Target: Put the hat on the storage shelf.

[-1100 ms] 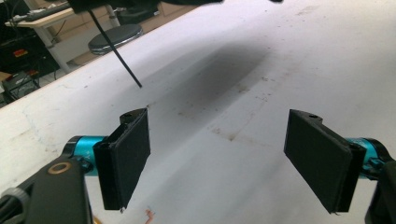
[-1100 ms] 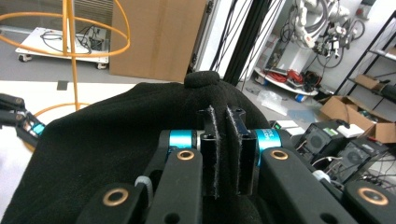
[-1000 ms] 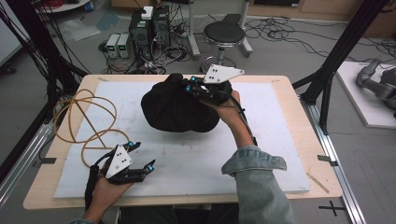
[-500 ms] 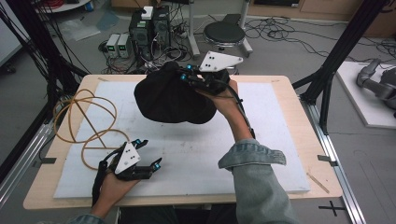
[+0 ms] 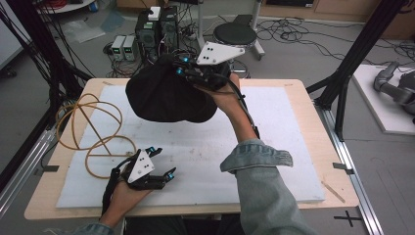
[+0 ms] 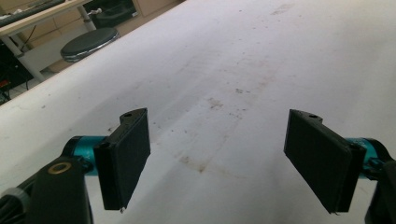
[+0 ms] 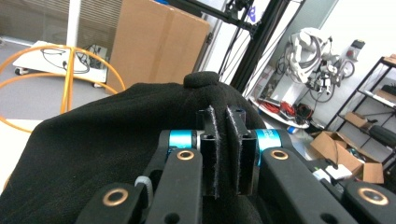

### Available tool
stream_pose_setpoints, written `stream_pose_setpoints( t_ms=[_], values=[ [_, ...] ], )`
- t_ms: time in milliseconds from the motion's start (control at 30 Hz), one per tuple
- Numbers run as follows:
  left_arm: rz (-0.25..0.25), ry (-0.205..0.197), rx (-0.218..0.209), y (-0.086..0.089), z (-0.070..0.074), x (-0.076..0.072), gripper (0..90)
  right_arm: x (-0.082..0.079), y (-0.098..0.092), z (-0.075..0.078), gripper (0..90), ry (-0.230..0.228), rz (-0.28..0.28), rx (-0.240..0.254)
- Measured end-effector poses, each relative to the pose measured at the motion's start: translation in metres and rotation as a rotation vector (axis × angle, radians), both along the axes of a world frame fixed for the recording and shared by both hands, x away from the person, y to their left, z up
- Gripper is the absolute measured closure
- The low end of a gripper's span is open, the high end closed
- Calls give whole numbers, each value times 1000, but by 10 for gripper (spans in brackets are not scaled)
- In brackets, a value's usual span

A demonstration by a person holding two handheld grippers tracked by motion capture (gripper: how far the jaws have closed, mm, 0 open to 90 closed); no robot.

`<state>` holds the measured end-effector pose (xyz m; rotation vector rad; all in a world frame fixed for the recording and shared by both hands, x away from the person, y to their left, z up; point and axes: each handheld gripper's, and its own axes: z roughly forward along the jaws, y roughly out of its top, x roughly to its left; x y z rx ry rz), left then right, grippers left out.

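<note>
A black cap hangs in the air above the far middle of the white mat. My right gripper is shut on its fabric near the far edge. In the right gripper view the jaws pinch a fold of the black cap, whose top button shows just beyond them, and the right gripper is pressed together. My left gripper rests low over the mat's near left part, open and empty. In the left gripper view the left gripper has its pads wide apart over the stained white mat.
A coil of yellow-orange cable lies on the left side of the table. Black frame posts stand at the table's corners. A round stool and electronics boxes sit beyond the far edge.
My right gripper has lifted the cap higher and carried it toward the far edge. The left gripper has shifted a little to the right near the front.
</note>
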<state>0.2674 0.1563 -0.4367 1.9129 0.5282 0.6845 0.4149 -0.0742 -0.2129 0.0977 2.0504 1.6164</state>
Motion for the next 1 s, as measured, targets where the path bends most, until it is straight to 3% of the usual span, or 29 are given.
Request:
stream_pose_setpoints(
  t_ms=[533,1000],
  values=[
    [-12,2,-2,-1,0,-1,229,-4,36,28,855,-43,66,11],
    [-16,0,7,-1,-1,-1,229,-8,61,38,854,-55,118,23]
  ],
)
